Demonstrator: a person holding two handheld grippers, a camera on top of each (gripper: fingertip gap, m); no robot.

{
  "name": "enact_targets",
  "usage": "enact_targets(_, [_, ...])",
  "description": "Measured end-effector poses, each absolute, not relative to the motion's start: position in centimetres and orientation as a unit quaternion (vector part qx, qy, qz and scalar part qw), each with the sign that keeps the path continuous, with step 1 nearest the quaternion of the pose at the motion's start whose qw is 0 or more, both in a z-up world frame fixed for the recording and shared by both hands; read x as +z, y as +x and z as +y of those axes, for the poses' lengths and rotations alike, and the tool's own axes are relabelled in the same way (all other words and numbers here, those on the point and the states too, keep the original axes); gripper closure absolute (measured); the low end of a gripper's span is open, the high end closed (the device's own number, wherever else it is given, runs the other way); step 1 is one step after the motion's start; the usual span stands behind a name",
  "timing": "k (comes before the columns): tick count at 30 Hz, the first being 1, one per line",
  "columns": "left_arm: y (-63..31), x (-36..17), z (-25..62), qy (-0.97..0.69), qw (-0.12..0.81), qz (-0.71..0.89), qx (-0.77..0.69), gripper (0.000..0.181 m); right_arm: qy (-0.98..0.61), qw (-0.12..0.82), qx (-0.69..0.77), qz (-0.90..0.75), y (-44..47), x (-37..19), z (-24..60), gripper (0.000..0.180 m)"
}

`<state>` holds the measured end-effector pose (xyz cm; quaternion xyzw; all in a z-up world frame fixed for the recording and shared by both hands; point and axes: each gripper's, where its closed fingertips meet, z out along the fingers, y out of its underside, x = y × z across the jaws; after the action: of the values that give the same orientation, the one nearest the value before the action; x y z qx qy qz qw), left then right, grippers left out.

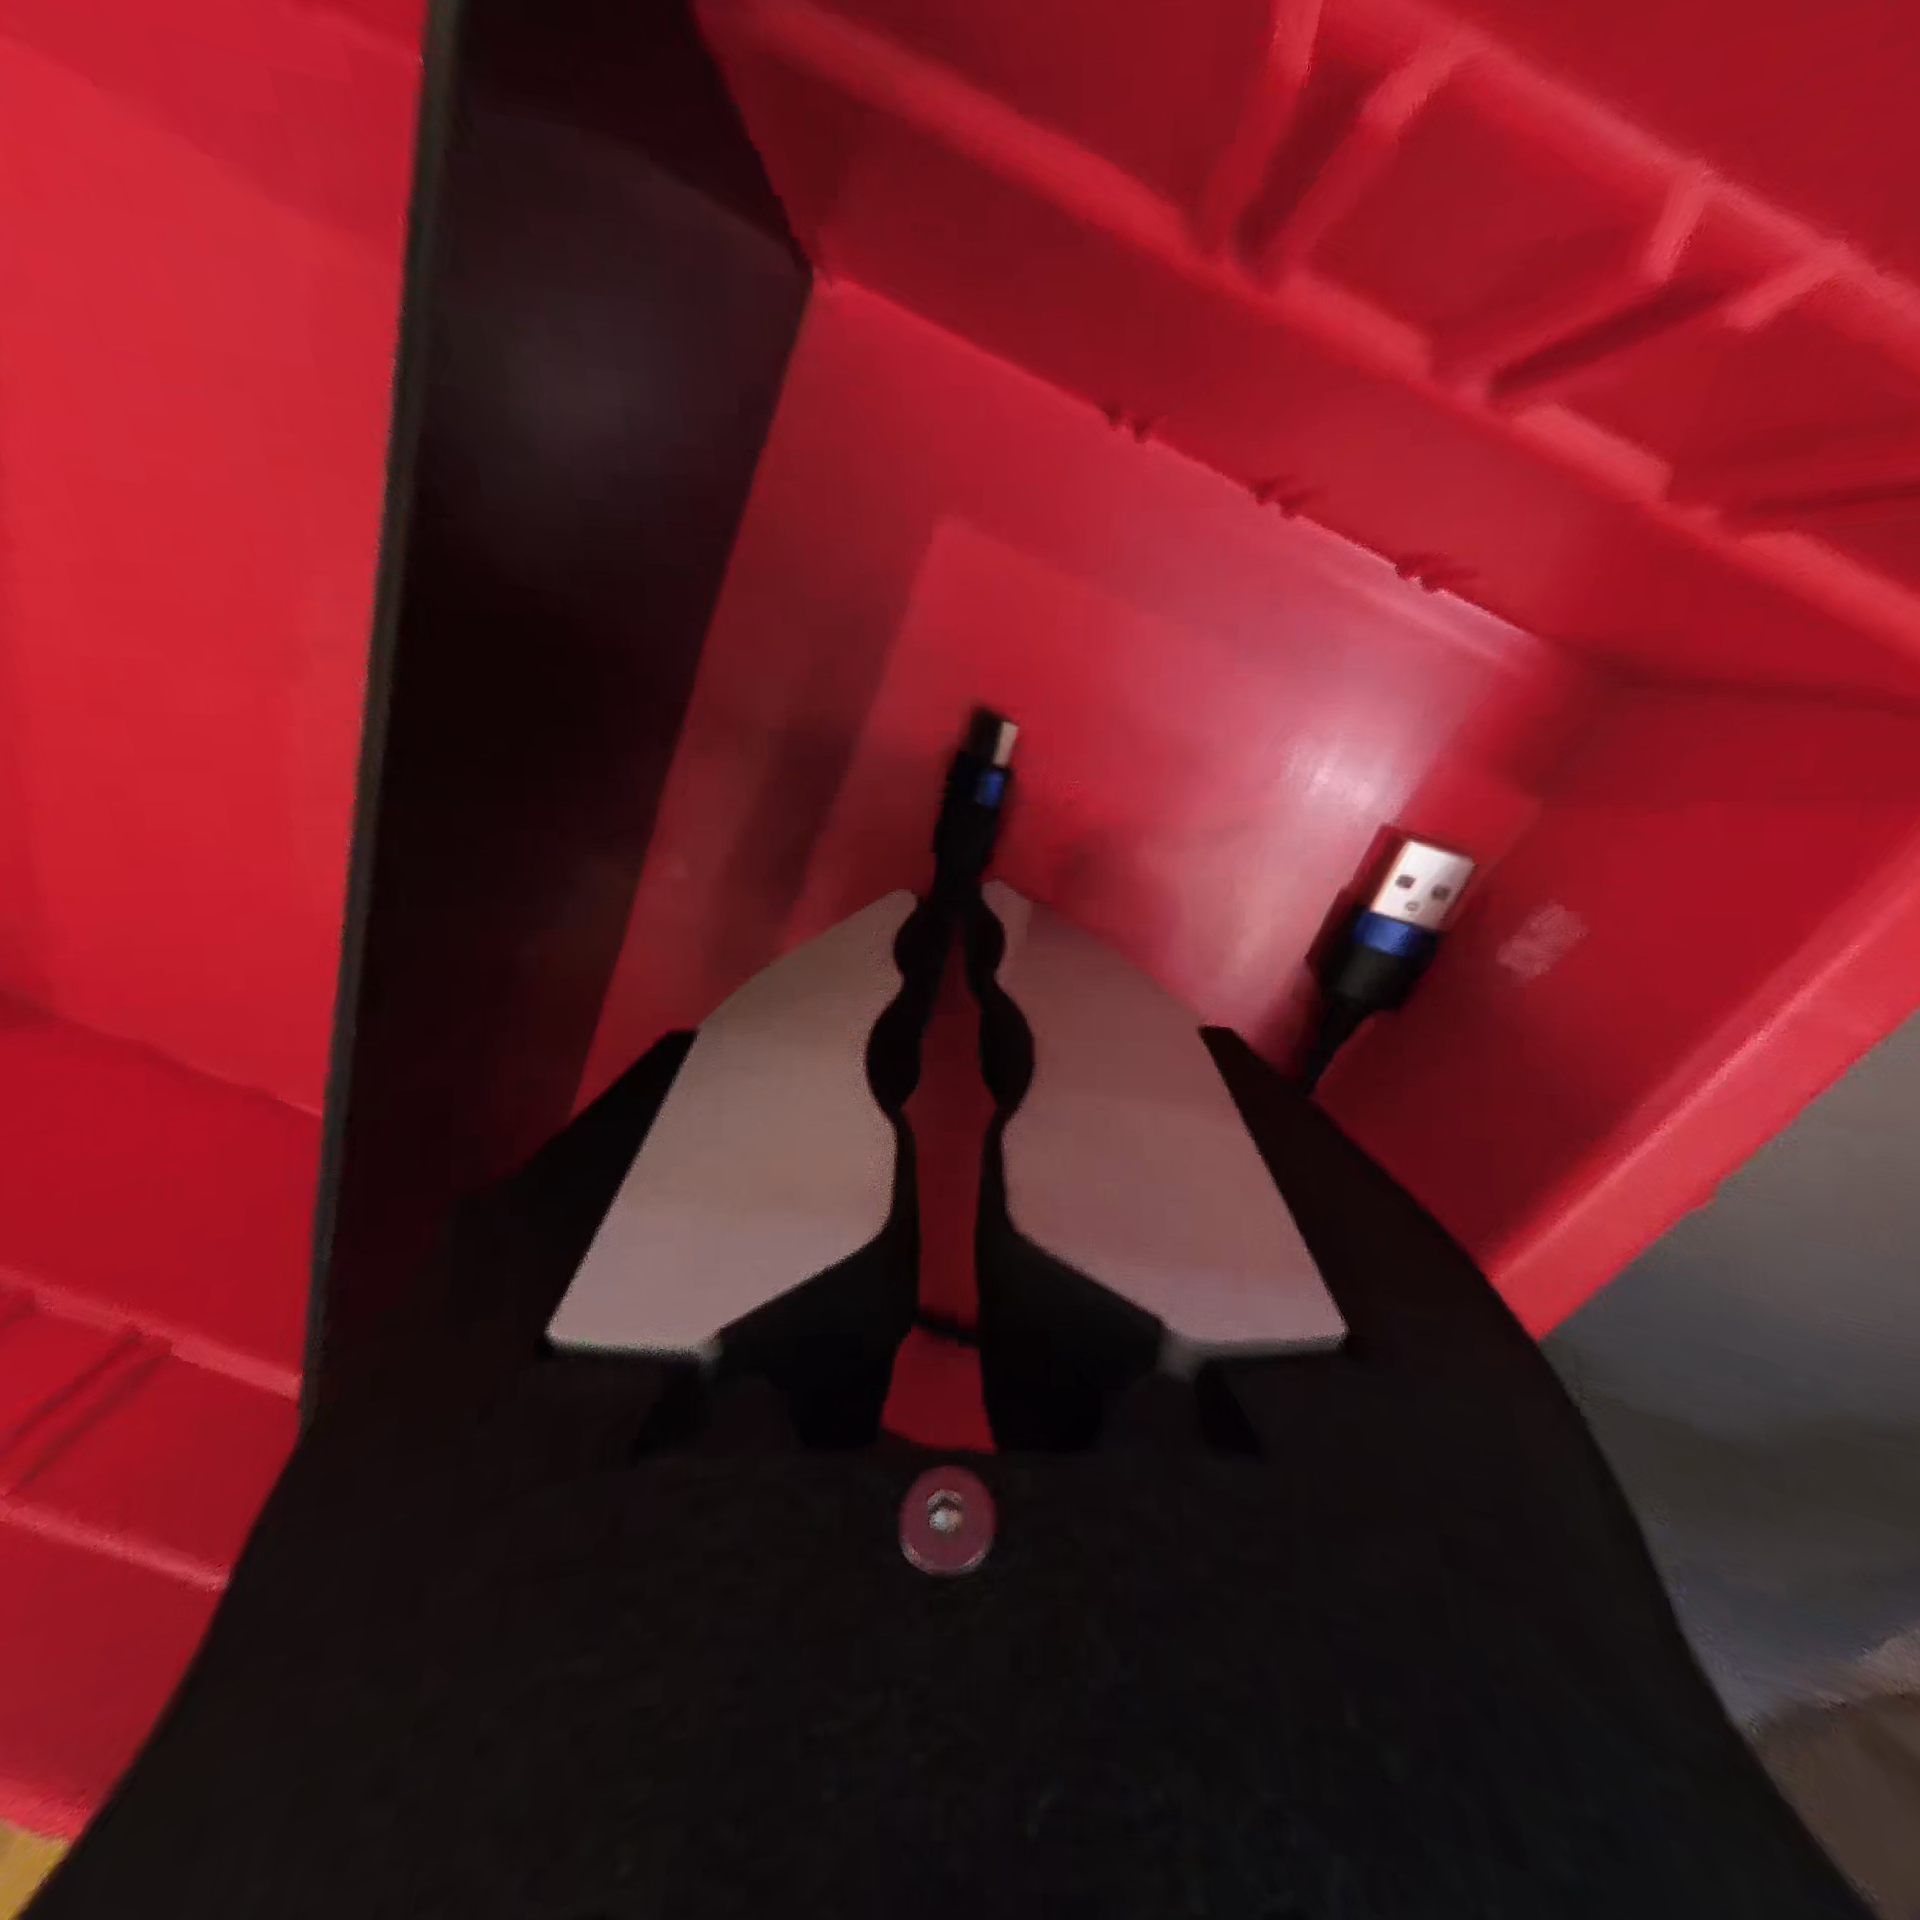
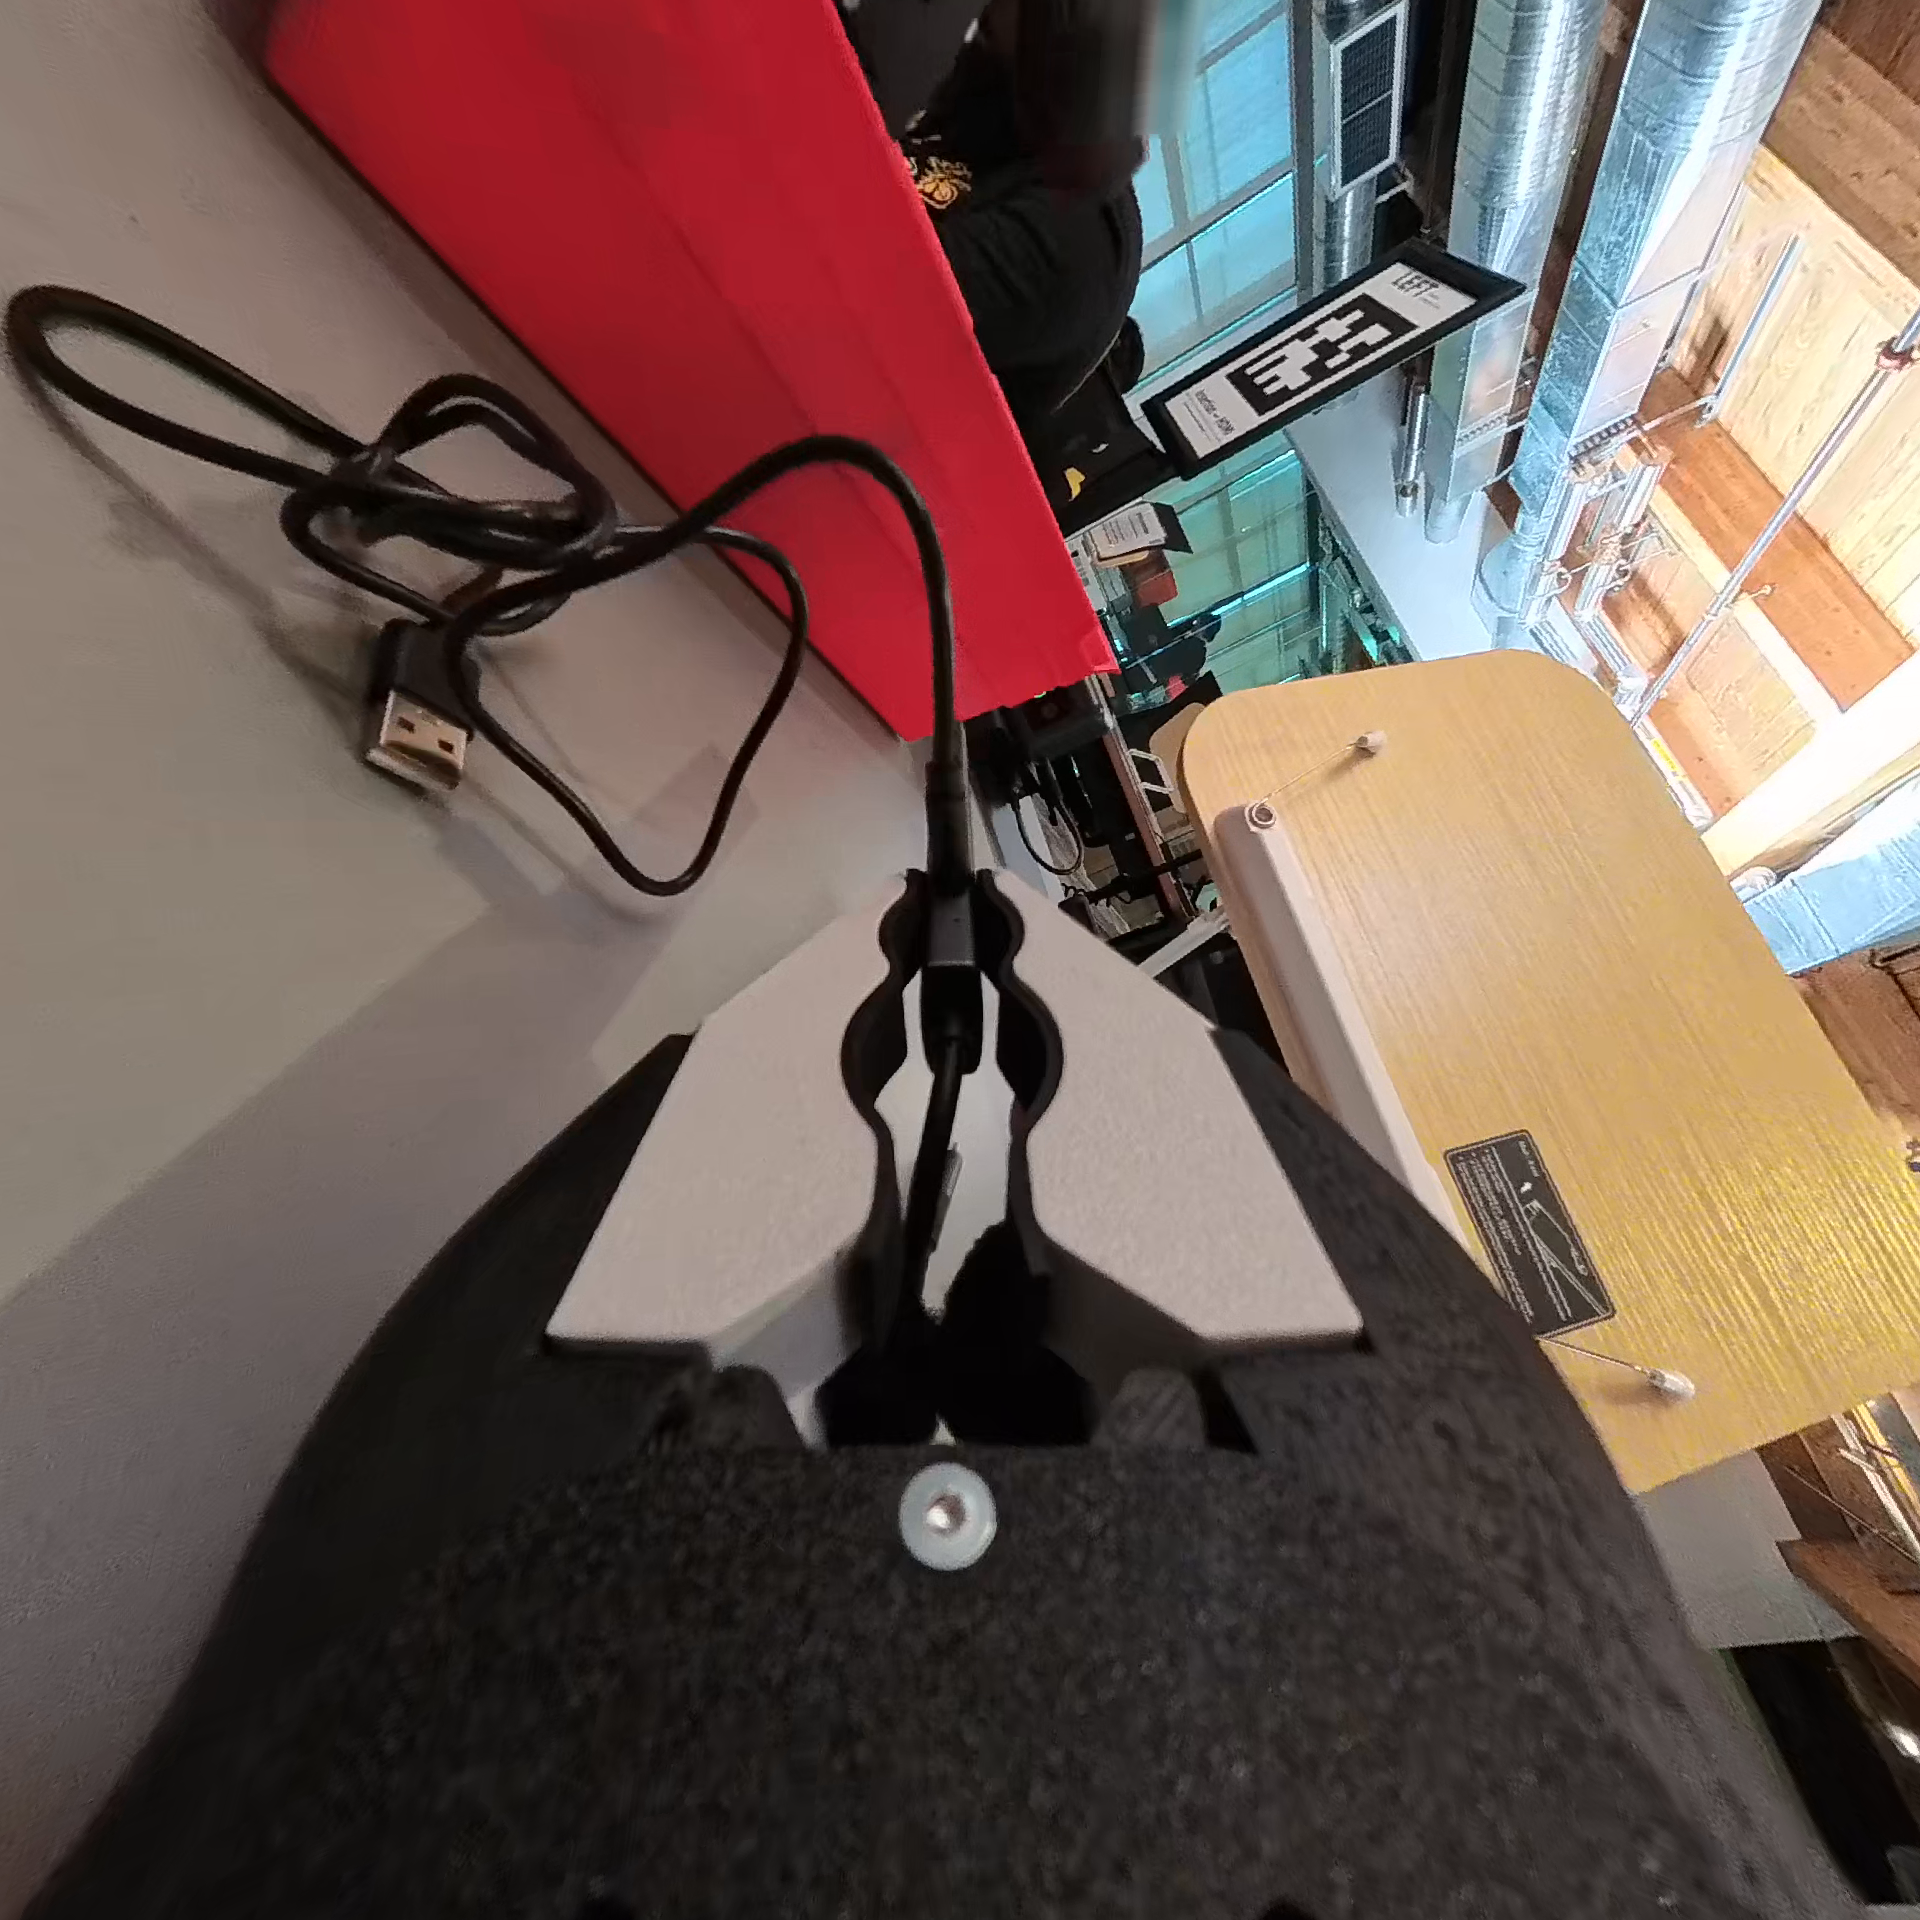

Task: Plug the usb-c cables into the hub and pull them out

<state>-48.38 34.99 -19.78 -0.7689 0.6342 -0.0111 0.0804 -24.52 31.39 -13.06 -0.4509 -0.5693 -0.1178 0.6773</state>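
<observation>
In the left wrist view my left gripper (image 1: pixel 951 899) is shut on a black braided cable (image 1: pixel 951 831) just behind its blue-banded USB-C plug (image 1: pixel 987 743), which points into a red bin (image 1: pixel 1195 727). The same kind of cable's USB-A plug (image 1: pixel 1403 909) leans on the bin wall to the right. In the right wrist view my right gripper (image 2: pixel 951 888) is shut on a black plug body (image 2: pixel 951 940). Its cable (image 2: pixel 831 457) arcs down to a tangle on the grey table (image 2: pixel 208 1039), ending in a USB-A plug (image 2: pixel 416 717). A black lead runs back between the fingers. I cannot make out the hub.
A black panel (image 1: pixel 582 520) stands left of the left gripper inside the red bin. In the right wrist view the red bin (image 2: pixel 675 312) lies beyond the cable tangle. A pale wooden board (image 2: pixel 1558 1039), a black-and-white marker sign (image 2: pixel 1320 353) and a person in dark clothes (image 2: pixel 1039 229) are behind. Across from one pair of fingers to the other is roughly 25 centimeters.
</observation>
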Motion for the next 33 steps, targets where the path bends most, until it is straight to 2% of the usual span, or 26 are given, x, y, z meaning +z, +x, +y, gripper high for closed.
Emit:
enact_targets(3, [-48.9,-19.3,35.8,-0.764,0.115,0.634,0.038,0.177,-0.453,0.678,-0.116,-0.567,-24.5,-13.0,31.5,0.171])
enact_targets(6, [-48.4,-16.0,35.7,-0.767,0.189,0.612,0.039,0.177,-0.455,0.68,-0.116,-0.564,-24.3,-12.9,31.5,0.171])
enact_targets(9, [-48.7,-9.5,35.0,-0.755,0.275,0.59,0.078,0.178,-0.454,0.682,-0.118,-0.561,-24.2,-12.8,31.6,0.171])
enact_targets(15, [-50.3,8.9,31.2,-0.68,0.489,0.467,0.282,0.178,-0.453,0.682,-0.126,-0.56,-24.1,-12.7,31.7,0.171])
enact_targets(17, [-49.1,11.1,28.1,-0.65,0.528,0.44,0.324,0.178,-0.451,0.681,-0.131,-0.562,-24.1,-12.8,31.7,0.171])
enact_targets(19, [-46.6,9.1,24.8,-0.643,0.541,0.433,0.326,0.178,-0.452,0.678,-0.136,-0.564,-24.0,-12.9,31.7,0.171])
enact_targets(24, [-39.9,-6.9,17.1,-0.703,0.467,0.472,0.256,0.178,-0.454,0.678,-0.139,-0.561,-23.8,-12.9,31.8,0.171])
enact_targets(26, [-37.8,-11.4,14.9,-0.736,0.439,0.474,0.2,0.178,-0.457,0.678,-0.135,-0.56,-23.8,-12.9,31.8,0.171])
enact_targets(29, [-33.8,-15.8,12.1,-0.779,0.401,0.478,0.063,0.178,-0.458,0.676,-0.136,-0.56,-23.7,-13.0,31.9,0.171])
enact_targets(33, [-30.7,-18.0,10.3,-0.801,0.35,0.479,-0.083,0.178,-0.458,0.676,-0.134,-0.562,-23.8,-13.0,31.9,0.171])
